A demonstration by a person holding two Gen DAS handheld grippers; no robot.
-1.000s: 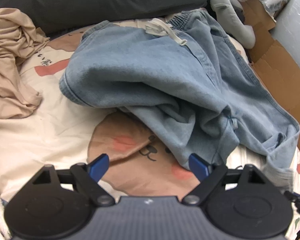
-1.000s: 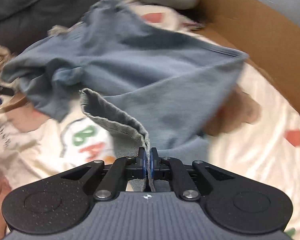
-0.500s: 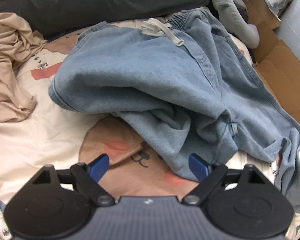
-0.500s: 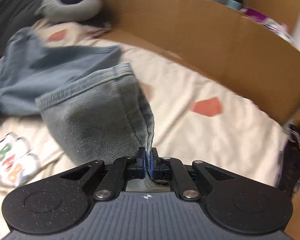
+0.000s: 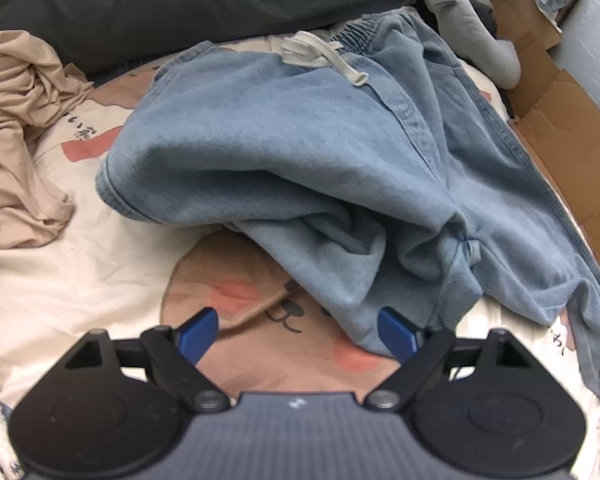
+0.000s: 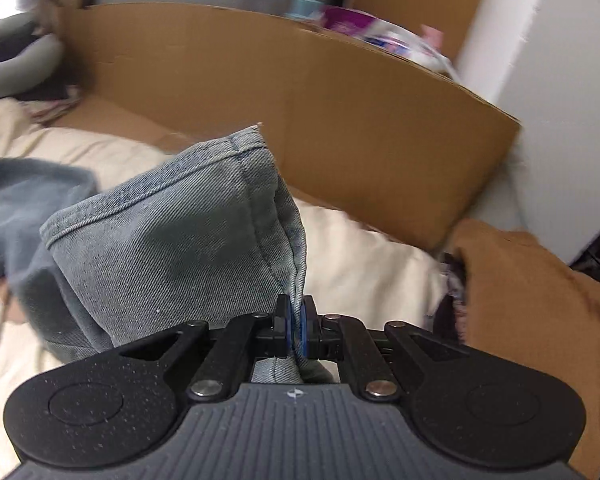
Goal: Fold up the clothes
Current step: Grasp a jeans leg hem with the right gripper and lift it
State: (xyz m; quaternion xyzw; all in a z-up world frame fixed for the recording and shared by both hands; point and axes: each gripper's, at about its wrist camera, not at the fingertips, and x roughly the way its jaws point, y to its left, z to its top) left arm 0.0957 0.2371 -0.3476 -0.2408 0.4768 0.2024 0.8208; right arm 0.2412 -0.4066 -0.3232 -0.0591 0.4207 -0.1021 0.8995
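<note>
Light blue denim shorts (image 5: 300,152) with a white drawstring (image 5: 320,54) lie crumpled on a cream printed bedsheet (image 5: 80,280). My left gripper (image 5: 298,330) hovers open just in front of the nearest fold, blue pads wide apart with only sheet between them. In the right wrist view, my right gripper (image 6: 298,326) is shut on the stitched hem of one leg of the shorts (image 6: 172,240), which is lifted and drawn out from the rest of the garment at the left.
A beige garment (image 5: 16,136) is heaped at the left. A dark pillow (image 5: 180,0) and a grey plush toy (image 5: 468,24) lie at the back. Cardboard (image 6: 300,120) lines the bed's right side. A brown garment (image 6: 532,320) sits near the right gripper.
The right gripper has swung right with the hem, pulling that leg out toward the cardboard. The shorts have spread rightward in the left view. The left gripper has stayed put.
</note>
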